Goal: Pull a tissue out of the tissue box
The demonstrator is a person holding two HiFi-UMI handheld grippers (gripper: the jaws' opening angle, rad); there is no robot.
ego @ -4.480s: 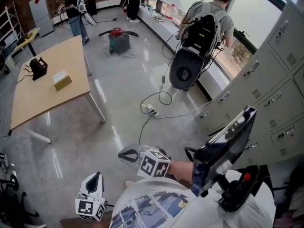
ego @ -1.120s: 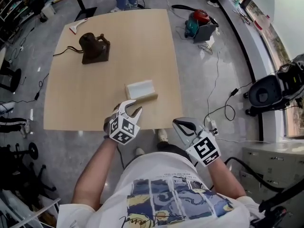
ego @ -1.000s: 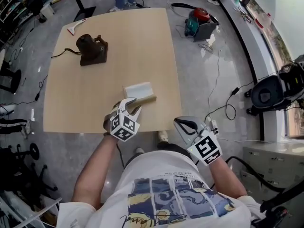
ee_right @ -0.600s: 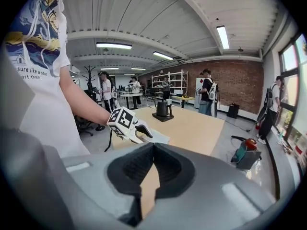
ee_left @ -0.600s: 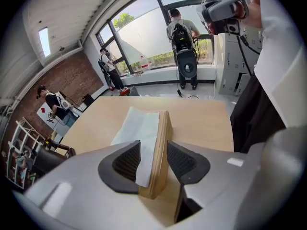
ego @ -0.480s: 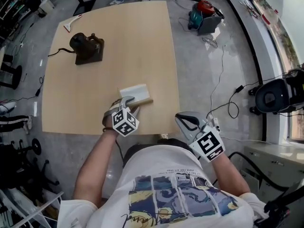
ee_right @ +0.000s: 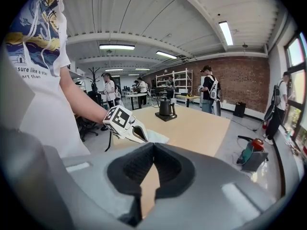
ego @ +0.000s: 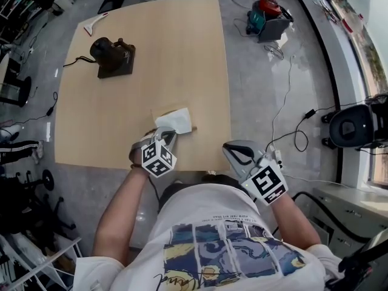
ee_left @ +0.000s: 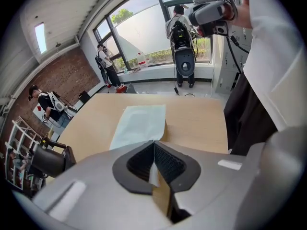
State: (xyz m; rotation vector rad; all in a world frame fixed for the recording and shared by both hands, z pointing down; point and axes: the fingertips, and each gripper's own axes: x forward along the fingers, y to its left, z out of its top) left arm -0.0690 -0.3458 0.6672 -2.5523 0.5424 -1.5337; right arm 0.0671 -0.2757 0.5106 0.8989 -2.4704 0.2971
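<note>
**Head view: left gripper (ego: 167, 136) nips the tissue (ego: 174, 120) at the box**

Down at the near end of the tissue box (ee_left: 165, 128) sits the left gripper, and its jaws have just been closing. In the left gripper view the ribbed black pads meet with a thin white sliver of tissue pinched between them. It's a soft, crumpled white sheet, rising from the top of the low, tan-sided box and hiding most of the lid (the slot itself can't be made out).

The box rests on the pale, smooth wooden table (ego: 151, 65), close to the near edge and toward its right side.

Over to the right gripper (ego: 233, 151): it hangs off the table's near right corner, above the grey floor and well apart from the box. In the right gripper view its pads are pressed together with nothing between them.

Farther up the tabletop stands a black kettle (ego: 113, 56) on a dark base, a cord trailing away to the left. On the glossy floor to the right lie a red-and-teal machine (ego: 265, 15) and loose cables (ego: 285, 123).
</note>
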